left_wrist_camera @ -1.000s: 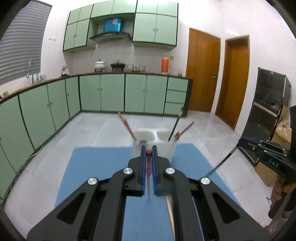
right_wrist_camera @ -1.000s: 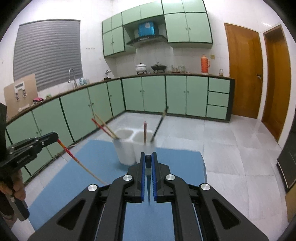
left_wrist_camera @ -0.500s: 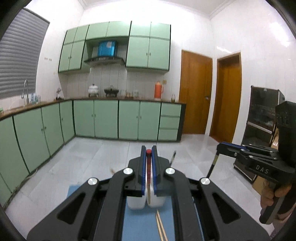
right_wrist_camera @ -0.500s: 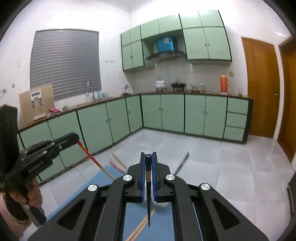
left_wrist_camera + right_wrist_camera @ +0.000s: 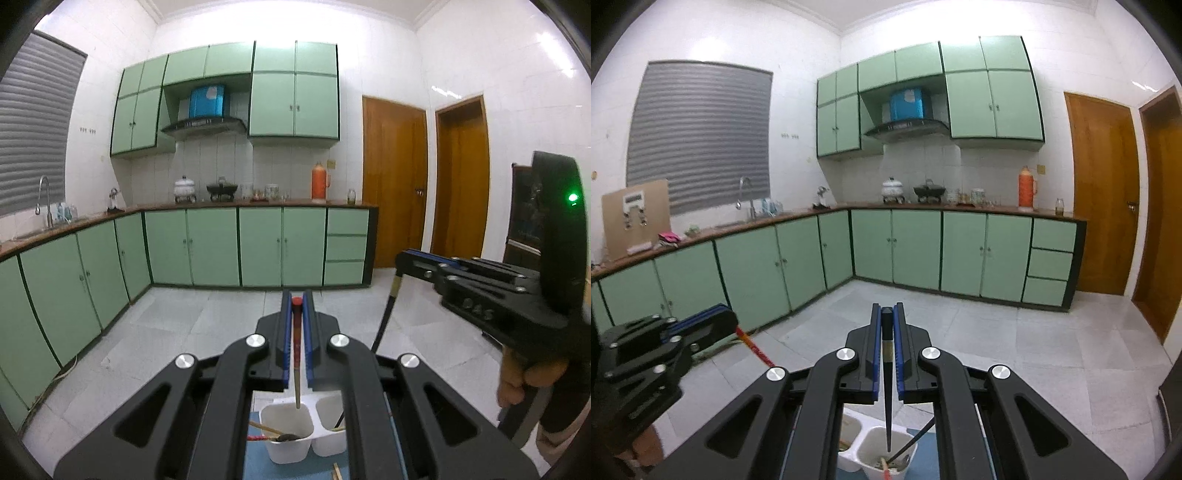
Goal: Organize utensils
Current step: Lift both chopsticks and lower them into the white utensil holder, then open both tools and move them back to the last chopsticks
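My left gripper [image 5: 296, 297] is shut on a red-topped wooden chopstick [image 5: 296, 354]. Its tip hangs over the left cup of a white two-compartment holder [image 5: 286, 448] far below, which has chopsticks and a dark utensil inside. My right gripper [image 5: 886, 312] is shut on a black chopstick [image 5: 887, 384]. Its tip points down over the near cup of the same holder [image 5: 877, 448], which holds several utensils. Each gripper also shows in the other's view, the right one [image 5: 402, 258] and the left one [image 5: 727, 317].
The holder stands on a blue mat [image 5: 258, 461] [image 5: 919, 467]. A loose wooden chopstick end [image 5: 337, 470] lies on the mat near the holder. Green kitchen cabinets [image 5: 258, 243], tiled floor and wooden doors [image 5: 393, 184] fill the background.
Both grippers have risen well above the holder and tilted up, each keeping its chopstick. The holder has dropped to the bottom of both views, and the chopsticks now hang tip-down over its cups.
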A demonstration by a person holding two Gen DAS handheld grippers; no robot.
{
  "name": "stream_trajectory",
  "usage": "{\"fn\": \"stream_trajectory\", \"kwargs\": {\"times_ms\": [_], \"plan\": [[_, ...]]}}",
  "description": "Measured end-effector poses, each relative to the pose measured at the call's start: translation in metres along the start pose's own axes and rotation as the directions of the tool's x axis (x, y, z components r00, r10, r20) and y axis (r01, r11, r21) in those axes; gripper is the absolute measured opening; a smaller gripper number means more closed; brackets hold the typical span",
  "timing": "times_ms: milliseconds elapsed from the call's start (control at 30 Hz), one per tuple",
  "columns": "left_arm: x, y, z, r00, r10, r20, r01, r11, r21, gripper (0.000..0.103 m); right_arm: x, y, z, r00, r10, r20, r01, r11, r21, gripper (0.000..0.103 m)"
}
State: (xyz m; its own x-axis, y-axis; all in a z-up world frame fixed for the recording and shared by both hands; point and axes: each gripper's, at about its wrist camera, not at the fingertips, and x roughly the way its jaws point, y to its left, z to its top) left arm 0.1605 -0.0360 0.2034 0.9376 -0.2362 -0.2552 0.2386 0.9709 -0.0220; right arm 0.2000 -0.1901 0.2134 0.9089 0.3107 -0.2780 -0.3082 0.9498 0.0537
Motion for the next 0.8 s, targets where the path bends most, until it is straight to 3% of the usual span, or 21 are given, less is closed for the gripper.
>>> {"fn": "stream_trajectory", "kwargs": {"times_ms": [333, 367, 400, 467, 533, 600, 667, 800], "plan": [[0.053, 0.017, -0.035, 0.992, 0.006, -0.128, -0.006, 1.0, 0.0, 0.005, 0.049, -0.008, -0.045, 0.996, 0.027, -0.088, -0.026, 0.999, 0.02, 0.007], [0.057, 0.018, -0.039, 0.989, 0.007, -0.147, -0.007, 1.0, 0.002, 0.006, 0.049, -0.008, -0.048, 0.995, 0.024, -0.097, -0.023, 1.0, 0.018, 0.015], [0.058, 0.019, -0.042, 0.988, 0.005, -0.157, -0.005, 1.0, 0.0, 0.007, 0.047, -0.009, -0.052, 0.994, 0.016, -0.106, -0.014, 1.0, 0.017, 0.033], [0.055, 0.023, -0.05, 0.985, 0.001, -0.172, -0.001, 1.0, -0.002, 0.026, 0.038, -0.01, -0.058, 0.996, 0.007, -0.091, -0.005, 1.0, 0.021, 0.036], [0.043, 0.025, -0.053, 0.988, 0.009, -0.153, -0.01, 1.0, -0.006, 0.037, 0.022, -0.013, -0.065, 0.997, -0.013, -0.075, 0.014, 1.0, 0.019, 0.037], [0.029, 0.027, -0.056, 0.991, 0.017, -0.132, -0.018, 1.0, -0.005, 0.044, 0.003, -0.014, -0.073, 0.997, -0.046, -0.054, 0.048, 0.999, 0.02, 0.05], [0.008, 0.029, -0.063, 0.995, 0.033, -0.097, -0.034, 0.999, -0.009, 0.058, -0.019, -0.016, -0.084, 0.997, -0.075, -0.037, 0.076, 0.997, 0.034, 0.062], [-0.028, 0.027, -0.086, 0.996, 0.056, -0.074, -0.057, 0.998, -0.021, 0.07, -0.06, -0.015, -0.122, 0.991, -0.126, -0.045, 0.129, 0.99, 0.063, 0.081]]}}
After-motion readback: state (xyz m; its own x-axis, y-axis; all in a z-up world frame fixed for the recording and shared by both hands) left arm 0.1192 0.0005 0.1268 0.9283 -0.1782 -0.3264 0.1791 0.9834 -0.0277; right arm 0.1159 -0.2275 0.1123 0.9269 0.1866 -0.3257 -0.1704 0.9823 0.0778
